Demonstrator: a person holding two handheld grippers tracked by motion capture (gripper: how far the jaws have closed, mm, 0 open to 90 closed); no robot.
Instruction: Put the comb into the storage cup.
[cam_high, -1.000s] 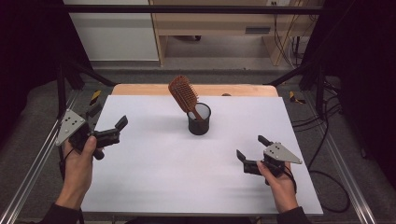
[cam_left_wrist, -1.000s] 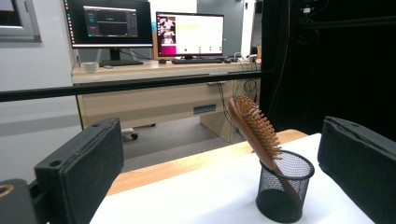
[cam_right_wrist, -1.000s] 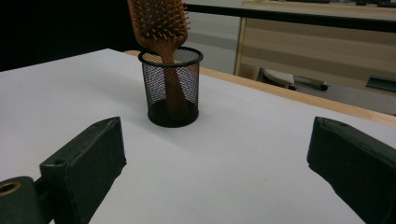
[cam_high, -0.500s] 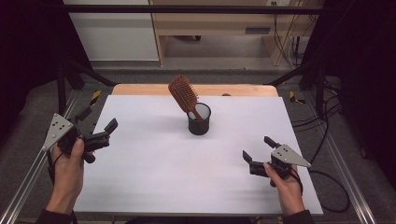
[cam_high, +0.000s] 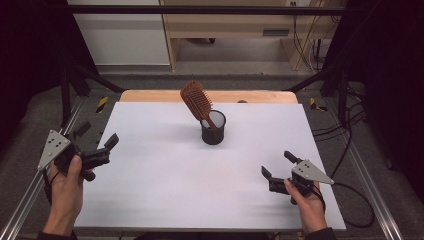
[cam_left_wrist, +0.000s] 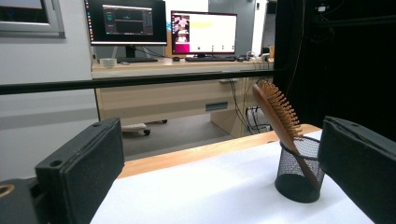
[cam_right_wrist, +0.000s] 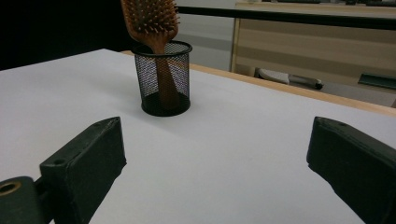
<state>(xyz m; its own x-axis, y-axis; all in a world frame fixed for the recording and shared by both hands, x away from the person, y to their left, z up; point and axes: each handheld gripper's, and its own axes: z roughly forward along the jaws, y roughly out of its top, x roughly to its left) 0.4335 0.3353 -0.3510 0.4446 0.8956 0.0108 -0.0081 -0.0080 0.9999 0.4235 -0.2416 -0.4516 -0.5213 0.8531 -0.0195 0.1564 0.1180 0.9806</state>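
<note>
Hairbrush (cam_high: 196, 101) stands handle-down in the black mesh cup (cam_high: 213, 128), its bristled head leaning toward ten o'clock above the rim. The cup sits on the white table (cam_high: 165, 190), a little beyond centre. At about eight o'clock from the cup, off the table's left edge, the left gripper (cam_high: 96, 141) is held with jaws spread wide and nothing between them. At about four o'clock, well apart from the cup, the right gripper (cam_high: 278, 165) hovers or rests low on the white surface; which, I cannot tell. Its jaws also stand wide apart and empty.
</note>
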